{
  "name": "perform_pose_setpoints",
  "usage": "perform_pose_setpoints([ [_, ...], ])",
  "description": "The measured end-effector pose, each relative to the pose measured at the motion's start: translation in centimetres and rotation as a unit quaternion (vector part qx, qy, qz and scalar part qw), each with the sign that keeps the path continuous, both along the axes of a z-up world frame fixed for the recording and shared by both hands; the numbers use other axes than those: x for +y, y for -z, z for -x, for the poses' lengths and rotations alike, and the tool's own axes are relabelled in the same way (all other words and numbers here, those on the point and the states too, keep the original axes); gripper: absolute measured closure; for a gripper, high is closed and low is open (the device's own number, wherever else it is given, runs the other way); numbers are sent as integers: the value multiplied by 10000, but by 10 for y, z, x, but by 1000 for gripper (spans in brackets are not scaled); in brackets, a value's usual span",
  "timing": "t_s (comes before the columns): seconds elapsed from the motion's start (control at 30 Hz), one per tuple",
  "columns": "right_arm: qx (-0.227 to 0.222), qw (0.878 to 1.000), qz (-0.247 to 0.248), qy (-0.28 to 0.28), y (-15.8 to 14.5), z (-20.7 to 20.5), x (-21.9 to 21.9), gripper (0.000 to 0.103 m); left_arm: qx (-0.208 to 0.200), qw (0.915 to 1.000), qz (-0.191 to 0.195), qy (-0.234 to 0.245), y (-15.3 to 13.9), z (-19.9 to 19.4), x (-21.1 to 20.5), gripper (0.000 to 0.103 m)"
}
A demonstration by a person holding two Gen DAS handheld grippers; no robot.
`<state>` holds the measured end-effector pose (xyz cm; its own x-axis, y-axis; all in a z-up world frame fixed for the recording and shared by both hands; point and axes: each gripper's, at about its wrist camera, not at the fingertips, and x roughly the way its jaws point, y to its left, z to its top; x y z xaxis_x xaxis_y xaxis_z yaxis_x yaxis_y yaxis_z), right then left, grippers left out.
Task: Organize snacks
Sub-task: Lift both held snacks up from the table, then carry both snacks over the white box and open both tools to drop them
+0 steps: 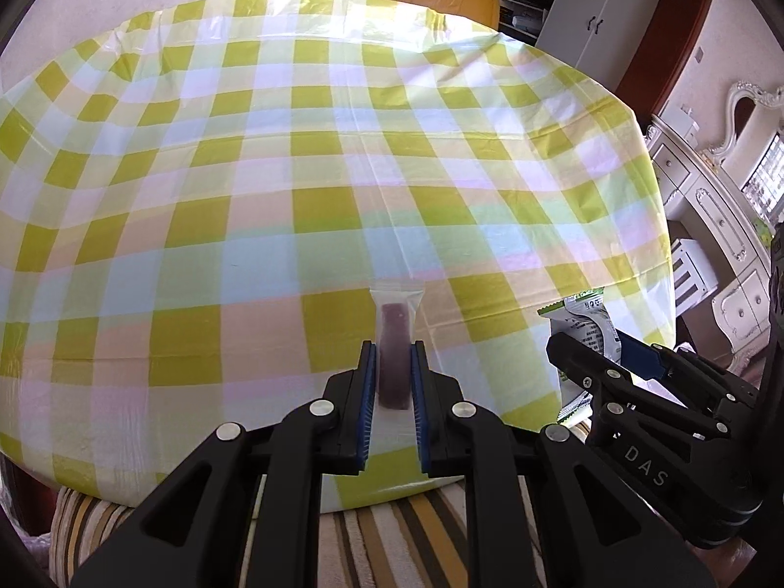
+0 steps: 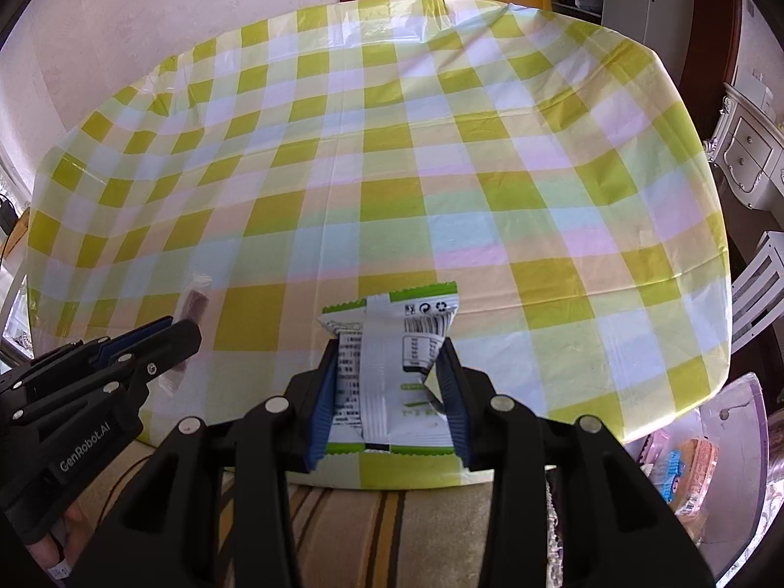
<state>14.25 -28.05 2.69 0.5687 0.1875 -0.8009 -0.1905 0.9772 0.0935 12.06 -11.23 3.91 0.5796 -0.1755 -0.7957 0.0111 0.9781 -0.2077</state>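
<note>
Now — both snacks carried above the green-and-yellow checked tablecloth [image 1: 245, 196].
Left gripper [image 1: 394, 367] clamps a clear-wrapped dark purple bar [image 1: 393, 367]; right gripper [image 2: 389, 392] pinches a white-and-green foil packet [image 2: 392, 372] — next, choose landing spots.

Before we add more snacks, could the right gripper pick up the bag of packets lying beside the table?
Probably not yet: the right gripper is already shut on a white-and-green packet, though nothing visibly blocks the bag.

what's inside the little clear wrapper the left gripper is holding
The clear wrapper shows a dark purplish-brown snack bar inside. The left gripper pinches its lower sides, so the bar's edges there are hidden, and motion blur hides any surface detail.
</note>
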Motion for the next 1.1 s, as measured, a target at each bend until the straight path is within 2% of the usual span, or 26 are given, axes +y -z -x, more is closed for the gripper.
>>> perform_pose_setpoints([
  [0.3, -11, 9979, 141, 636, -1, 25, -78, 64, 17, 9964, 31, 849, -6, 5, -73, 89],
  [0.57, 125, 9937, 238, 1091, 11, 46, -128, 64, 231, 9876, 152, 1547, -1, 12, -131, 89],
  [0.73, 218, 9894, 396, 1382, 20, 56, -152, 64, 484, 9795, 287, 1934, 6, 13, -161, 89],
  [0.9, 313, 9826, 539, 1749, 29, 67, -181, 64, 971, 9664, 594, 2306, 21, 14, -191, 89],
  [1.1, 402, 9756, 637, 2063, 35, 79, -208, 63, 1264, 9561, 711, 2547, 32, 15, -220, 89],
])
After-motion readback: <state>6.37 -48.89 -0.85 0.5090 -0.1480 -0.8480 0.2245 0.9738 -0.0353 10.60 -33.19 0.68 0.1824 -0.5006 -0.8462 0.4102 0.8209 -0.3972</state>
